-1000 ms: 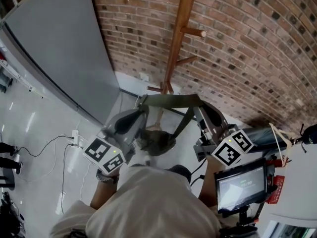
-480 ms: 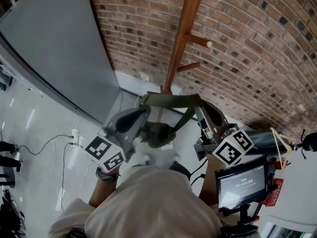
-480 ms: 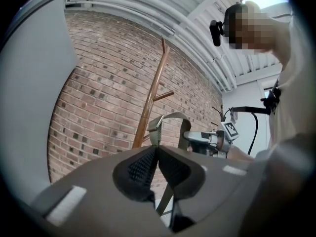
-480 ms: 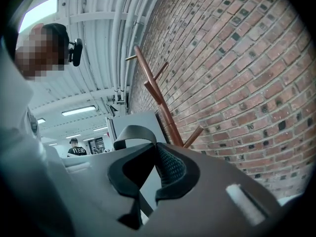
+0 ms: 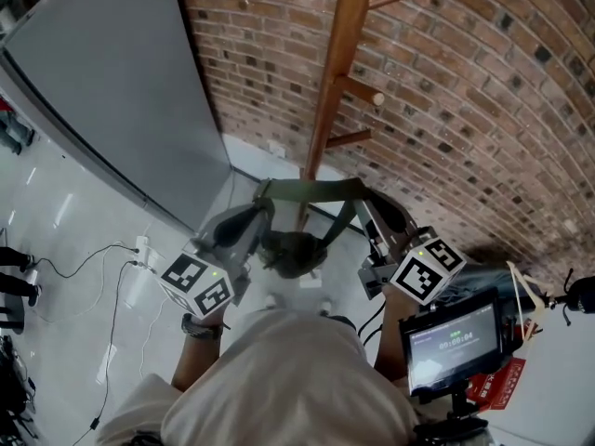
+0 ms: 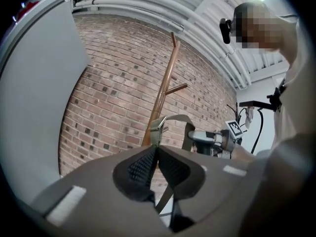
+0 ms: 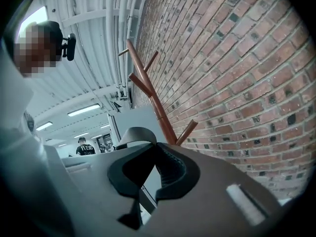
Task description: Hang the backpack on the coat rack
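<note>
An olive backpack hangs by its top strap, which is stretched level between my two grippers. My left gripper is shut on the strap's left end, and my right gripper is shut on its right end. The wooden coat rack stands just behind the strap against the brick wall, its pegs higher up. In the left gripper view the closed left gripper pinches the strap in front of the rack. In the right gripper view the right gripper clamps the strap beside the rack.
A large grey panel leans at the left of the brick wall. Cables and a power strip lie on the white floor at the left. A small screen on a stand is close at my right.
Both grippers have carried the strap slightly closer to the rack's pole. The backpack body has swung along under it. Both grips are unchanged.
</note>
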The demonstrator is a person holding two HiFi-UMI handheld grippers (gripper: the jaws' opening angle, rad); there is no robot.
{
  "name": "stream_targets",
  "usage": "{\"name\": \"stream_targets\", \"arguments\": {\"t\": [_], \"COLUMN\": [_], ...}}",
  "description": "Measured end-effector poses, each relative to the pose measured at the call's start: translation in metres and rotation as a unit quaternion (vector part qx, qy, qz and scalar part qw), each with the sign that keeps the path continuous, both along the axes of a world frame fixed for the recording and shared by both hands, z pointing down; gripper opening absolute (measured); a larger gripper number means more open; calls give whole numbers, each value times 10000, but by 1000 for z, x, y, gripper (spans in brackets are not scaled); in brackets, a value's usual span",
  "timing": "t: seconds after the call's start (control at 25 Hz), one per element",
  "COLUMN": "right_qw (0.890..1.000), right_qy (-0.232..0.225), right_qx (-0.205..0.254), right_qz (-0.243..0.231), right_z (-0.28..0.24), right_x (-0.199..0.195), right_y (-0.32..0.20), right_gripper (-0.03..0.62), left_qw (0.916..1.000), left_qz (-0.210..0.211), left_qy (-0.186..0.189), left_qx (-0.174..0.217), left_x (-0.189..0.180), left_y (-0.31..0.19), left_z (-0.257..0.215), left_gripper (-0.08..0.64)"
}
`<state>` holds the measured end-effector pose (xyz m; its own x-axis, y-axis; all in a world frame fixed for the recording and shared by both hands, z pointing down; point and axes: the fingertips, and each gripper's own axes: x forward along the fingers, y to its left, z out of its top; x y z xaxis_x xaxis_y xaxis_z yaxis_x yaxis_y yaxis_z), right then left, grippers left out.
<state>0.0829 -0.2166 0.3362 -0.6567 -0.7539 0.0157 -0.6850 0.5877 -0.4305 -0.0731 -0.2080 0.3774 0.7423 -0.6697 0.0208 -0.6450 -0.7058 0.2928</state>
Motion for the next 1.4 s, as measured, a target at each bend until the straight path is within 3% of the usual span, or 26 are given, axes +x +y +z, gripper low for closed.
{"name": "stream_targets", "arguments": {"t": [0.44,1.4], "right_qw": [9985,9938], "right_qy": [151,281], "right_qx": [-418,-1047], "right_qz": [-310,-257], "right_z": [33,97], "right_x": [4,3], "right_y": [-23,-43], "right_gripper": [9,9], "left_qw": [9983,9935], "left_qz": [-342,-242], "left_qy": [-216,-483], "left_qx": [-409,-1001], "left_x": [7,14], "left_y": [-18,-37], "left_z": [30,92], "left_gripper": [15,15]}}
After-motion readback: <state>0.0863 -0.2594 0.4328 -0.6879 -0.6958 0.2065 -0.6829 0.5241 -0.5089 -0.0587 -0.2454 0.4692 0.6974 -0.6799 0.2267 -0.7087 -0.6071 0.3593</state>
